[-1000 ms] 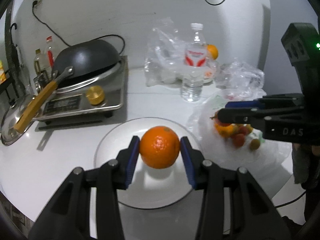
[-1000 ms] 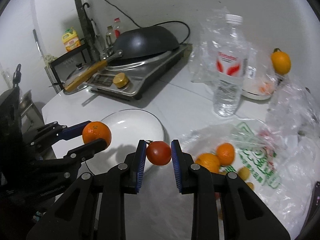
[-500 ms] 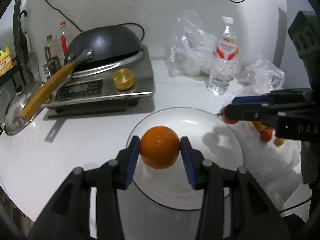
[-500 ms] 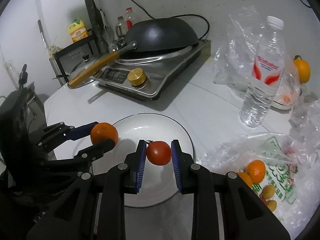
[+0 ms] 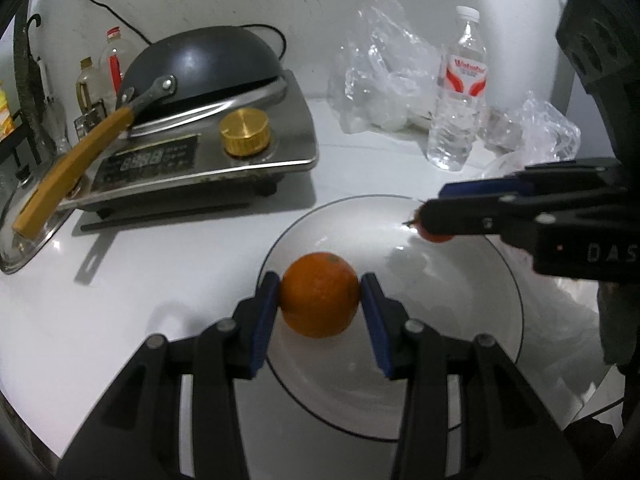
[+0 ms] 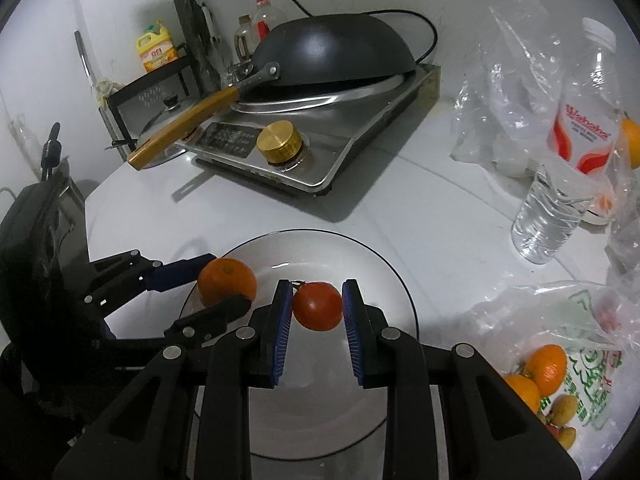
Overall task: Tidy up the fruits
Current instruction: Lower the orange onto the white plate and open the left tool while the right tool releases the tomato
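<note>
My left gripper (image 5: 319,294) is shut on an orange (image 5: 319,295) and holds it just above the left part of a white plate (image 5: 472,384). The orange (image 6: 227,282) also shows at the plate's left edge in the right wrist view, between the left gripper's fingers (image 6: 182,270). My right gripper (image 6: 317,306) is shut on a small red tomato (image 6: 318,306) over the middle of the plate (image 6: 320,424). From the left wrist view the right gripper (image 5: 434,216) reaches in from the right, and only a sliver of the tomato (image 5: 438,237) shows under it.
A steel induction cooker (image 5: 208,160) with an upturned black wok (image 5: 208,64) and a wooden handle stands behind the plate. A water bottle (image 6: 568,152) and crumpled clear bags (image 5: 384,80) sit at the back right. A plastic bag with oranges and small fruits (image 6: 544,380) lies right of the plate.
Both grippers moved left and lower, away from the fruit bag and over the plate, each still holding its fruit. The plate now fills more of both views.
</note>
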Demonstrator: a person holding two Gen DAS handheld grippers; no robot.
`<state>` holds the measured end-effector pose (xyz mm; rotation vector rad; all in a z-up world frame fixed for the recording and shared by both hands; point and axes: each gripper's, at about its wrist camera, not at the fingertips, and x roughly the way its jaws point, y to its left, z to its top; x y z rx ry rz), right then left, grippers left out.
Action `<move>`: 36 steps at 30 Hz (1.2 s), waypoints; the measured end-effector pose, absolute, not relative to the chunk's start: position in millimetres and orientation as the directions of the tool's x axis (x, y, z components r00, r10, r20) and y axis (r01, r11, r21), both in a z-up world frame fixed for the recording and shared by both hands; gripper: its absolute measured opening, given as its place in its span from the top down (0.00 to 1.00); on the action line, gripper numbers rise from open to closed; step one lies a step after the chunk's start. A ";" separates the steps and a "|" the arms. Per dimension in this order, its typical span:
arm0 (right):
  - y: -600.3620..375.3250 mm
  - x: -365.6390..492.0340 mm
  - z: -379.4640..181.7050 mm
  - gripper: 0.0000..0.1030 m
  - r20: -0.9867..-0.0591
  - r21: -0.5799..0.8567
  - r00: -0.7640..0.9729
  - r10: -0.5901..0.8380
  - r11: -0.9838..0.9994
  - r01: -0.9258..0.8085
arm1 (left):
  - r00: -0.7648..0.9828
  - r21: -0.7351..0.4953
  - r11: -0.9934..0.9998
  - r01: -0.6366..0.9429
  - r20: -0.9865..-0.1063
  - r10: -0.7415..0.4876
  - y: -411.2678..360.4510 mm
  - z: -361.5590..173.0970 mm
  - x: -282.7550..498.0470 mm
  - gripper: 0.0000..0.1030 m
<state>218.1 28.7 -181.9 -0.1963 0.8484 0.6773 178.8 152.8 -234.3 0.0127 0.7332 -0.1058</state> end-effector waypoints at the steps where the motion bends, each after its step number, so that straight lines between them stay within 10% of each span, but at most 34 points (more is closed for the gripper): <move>1: 29.6 219.4 -183.1 0.74 -0.749 0.102 0.465 0.473 0.775 -0.624 | 0.736 -0.025 0.994 0.102 -0.670 -0.092 152.3 -235.0 179.9 0.58; 36: 72.5 255.0 -217.8 0.73 -0.813 0.181 0.349 0.466 0.773 -0.609 | 0.724 -0.041 0.993 0.114 -0.681 -0.111 152.1 -243.5 184.7 0.57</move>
